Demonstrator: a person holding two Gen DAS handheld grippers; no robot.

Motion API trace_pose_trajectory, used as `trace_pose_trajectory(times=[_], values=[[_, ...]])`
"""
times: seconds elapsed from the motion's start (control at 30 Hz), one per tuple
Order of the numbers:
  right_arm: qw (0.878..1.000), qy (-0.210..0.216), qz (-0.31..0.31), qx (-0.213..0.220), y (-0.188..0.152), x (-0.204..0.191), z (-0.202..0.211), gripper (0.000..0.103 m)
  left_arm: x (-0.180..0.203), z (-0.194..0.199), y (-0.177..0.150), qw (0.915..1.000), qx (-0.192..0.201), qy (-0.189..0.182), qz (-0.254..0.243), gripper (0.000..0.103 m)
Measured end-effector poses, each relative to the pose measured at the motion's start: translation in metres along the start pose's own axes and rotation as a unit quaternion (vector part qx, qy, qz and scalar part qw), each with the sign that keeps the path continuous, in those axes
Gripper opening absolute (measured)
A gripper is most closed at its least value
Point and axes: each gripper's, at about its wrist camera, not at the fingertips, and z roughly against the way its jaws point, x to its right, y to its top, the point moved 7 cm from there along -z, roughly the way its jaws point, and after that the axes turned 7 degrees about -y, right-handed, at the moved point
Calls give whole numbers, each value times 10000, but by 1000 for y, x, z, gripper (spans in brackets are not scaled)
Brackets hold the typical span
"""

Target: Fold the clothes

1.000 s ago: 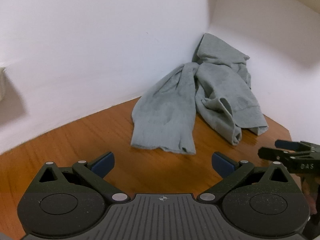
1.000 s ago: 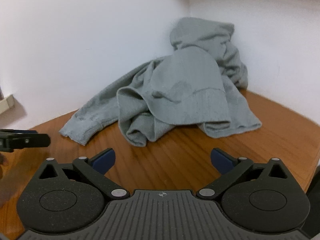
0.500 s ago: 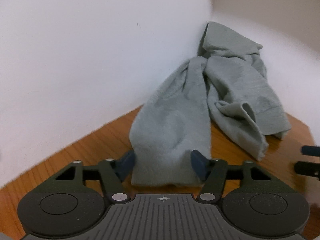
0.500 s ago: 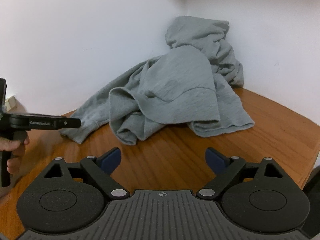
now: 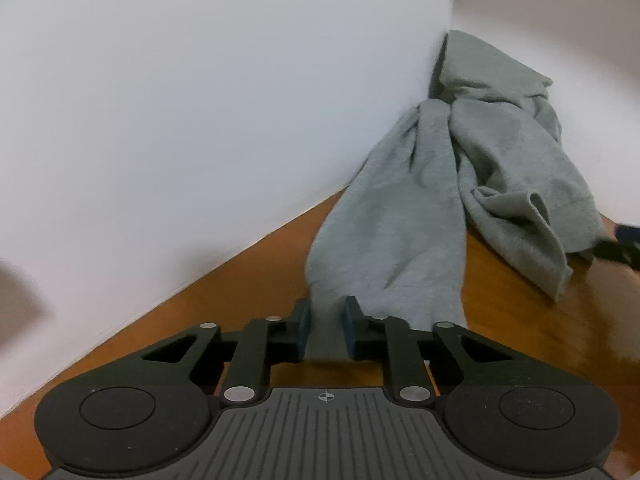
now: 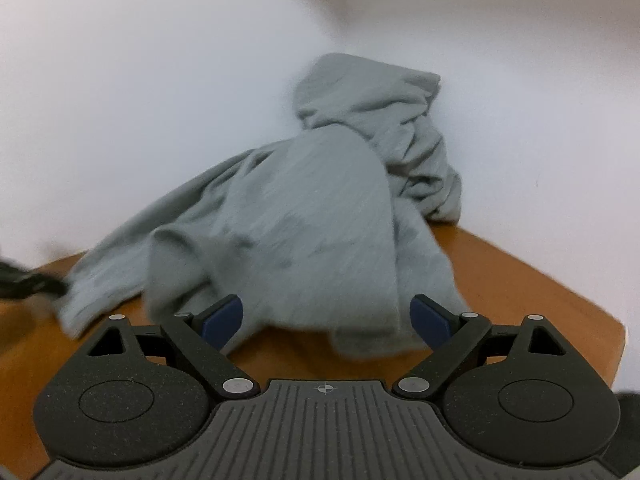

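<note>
**A:** Where's the grey sweatshirt (image 5: 404, 240) sitting right now?

**B:** Heaped in the corner where the two white walls (image 5: 200, 120) meet, on the wooden table (image 5: 240, 304). Crumpled, not folded. One long piece, a sleeve by the look of it, runs out of the heap away from the corner.

**A:** And the left gripper (image 5: 326, 326)?

**B:** Right at the end of that sleeve, blue pads pinched together on the cuff edge. The sleeve's long axis runs straight from those fingers back toward the corner.

**A:** The right gripper (image 6: 328, 316)?

**B:** Fingers spread wide, nothing between them. The ribbed hem of the heap lies just ahead, across the opening rather than along it. The view is blurred, so I can't say whether the pads touch cloth.

**A:** So what does the next move hinge on?

**B:** My read: the left has its end, the bulk lies cornerward of both, and the right is nearer the hem. Spreading it flat means drawing away from the corner.
</note>
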Motion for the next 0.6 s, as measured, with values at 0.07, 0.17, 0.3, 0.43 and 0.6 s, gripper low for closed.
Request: trace_pose_trajectory(times=[0.07, 0.17, 0.3, 0.43, 0.6], values=[[9998, -176, 53, -46, 7, 4, -15, 79, -6, 9, -4, 10000, -1, 38, -11, 18], [9992, -319, 94, -203, 11, 9, -34, 67, -14, 21, -7, 10000, 27, 34, 48, 18], [9988, -132, -75, -475, 9, 11, -48, 49, -22, 37, -9, 9999, 76, -7, 143, 18], [9981, 124, -150, -578, 7, 3, -46, 28, -19, 46, -7, 9998, 141, -56, 151, 29], [9969, 423, 61, -660, 3, -14, -35, 18, -11, 58, -8, 9996, 242, -110, 85, 46]])
